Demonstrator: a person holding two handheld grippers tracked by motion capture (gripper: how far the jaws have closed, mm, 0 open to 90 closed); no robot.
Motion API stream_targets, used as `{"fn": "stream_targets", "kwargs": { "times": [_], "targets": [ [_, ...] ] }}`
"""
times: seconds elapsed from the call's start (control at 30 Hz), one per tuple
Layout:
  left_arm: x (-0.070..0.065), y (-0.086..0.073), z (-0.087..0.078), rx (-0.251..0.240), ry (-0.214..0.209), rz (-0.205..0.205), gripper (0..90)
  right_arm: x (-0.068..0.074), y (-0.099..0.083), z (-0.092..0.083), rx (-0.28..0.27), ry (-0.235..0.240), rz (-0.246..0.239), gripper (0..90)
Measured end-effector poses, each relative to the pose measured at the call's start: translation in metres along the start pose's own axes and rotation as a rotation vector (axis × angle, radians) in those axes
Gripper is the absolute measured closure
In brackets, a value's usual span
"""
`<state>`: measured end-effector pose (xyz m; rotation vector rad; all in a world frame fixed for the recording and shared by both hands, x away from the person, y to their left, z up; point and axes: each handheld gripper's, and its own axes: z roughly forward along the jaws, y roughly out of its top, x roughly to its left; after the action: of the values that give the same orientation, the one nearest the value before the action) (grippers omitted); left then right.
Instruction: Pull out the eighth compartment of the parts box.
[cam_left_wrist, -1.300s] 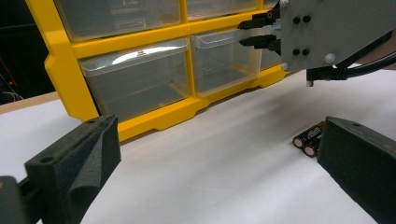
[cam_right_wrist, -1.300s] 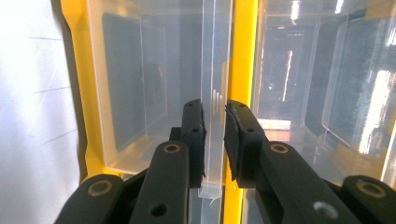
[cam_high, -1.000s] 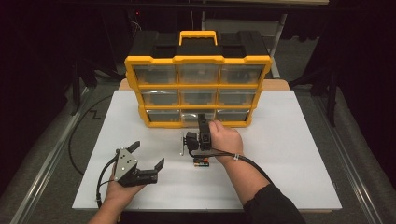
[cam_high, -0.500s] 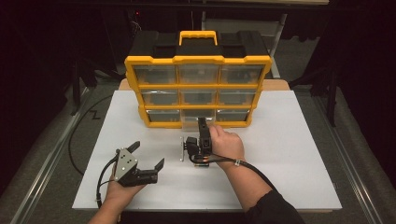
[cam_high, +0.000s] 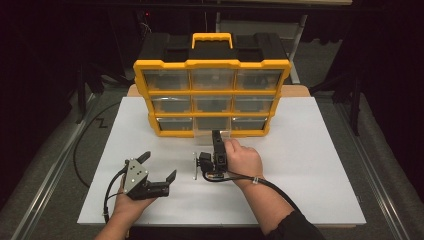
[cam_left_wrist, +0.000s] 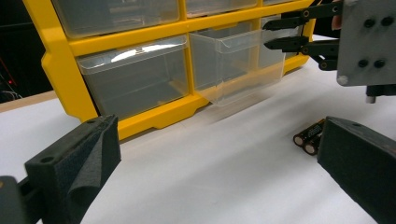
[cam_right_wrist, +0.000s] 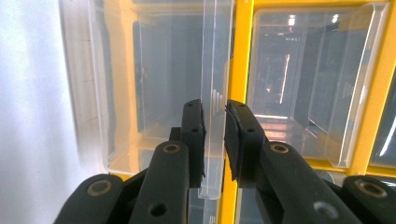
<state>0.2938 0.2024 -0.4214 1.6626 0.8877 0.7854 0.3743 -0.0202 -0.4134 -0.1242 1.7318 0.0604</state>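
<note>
A yellow organiser (cam_high: 212, 64) with clear drawers stands at the back of the white table. Its bottom middle drawer (cam_high: 206, 132) sticks out a little way. My right gripper (cam_high: 216, 135) lies on its side, shut on that drawer's front lip (cam_right_wrist: 215, 56), with a pad on each face. In the left gripper view the drawer (cam_left_wrist: 238, 65) juts from the frame with the right gripper (cam_left_wrist: 271, 35) on its edge. My left gripper (cam_high: 159, 165) rests on the table at the front left, open with nothing between its jaws.
Two black batteries (cam_left_wrist: 310, 136) lie on the table below the right gripper. The white tabletop (cam_high: 310, 170) extends to the right and in front of the organiser. A black cable (cam_high: 107, 197) trails from the left gripper over the front edge.
The right gripper has drawn back slightly toward the person, and the drawer has slid out a little with it. The left gripper has stayed put.
</note>
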Motion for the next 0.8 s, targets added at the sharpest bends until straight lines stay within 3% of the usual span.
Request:
{"fn": "stream_targets", "kwargs": {
  "times": [0.8],
  "targets": [
    [-0.001, 0.0, 0.0, 0.001, -0.002, 0.005, 0.4, 0.004, 0.0, -0.018, -0.005, 0.002, -0.007, 79.8]
  ]
}}
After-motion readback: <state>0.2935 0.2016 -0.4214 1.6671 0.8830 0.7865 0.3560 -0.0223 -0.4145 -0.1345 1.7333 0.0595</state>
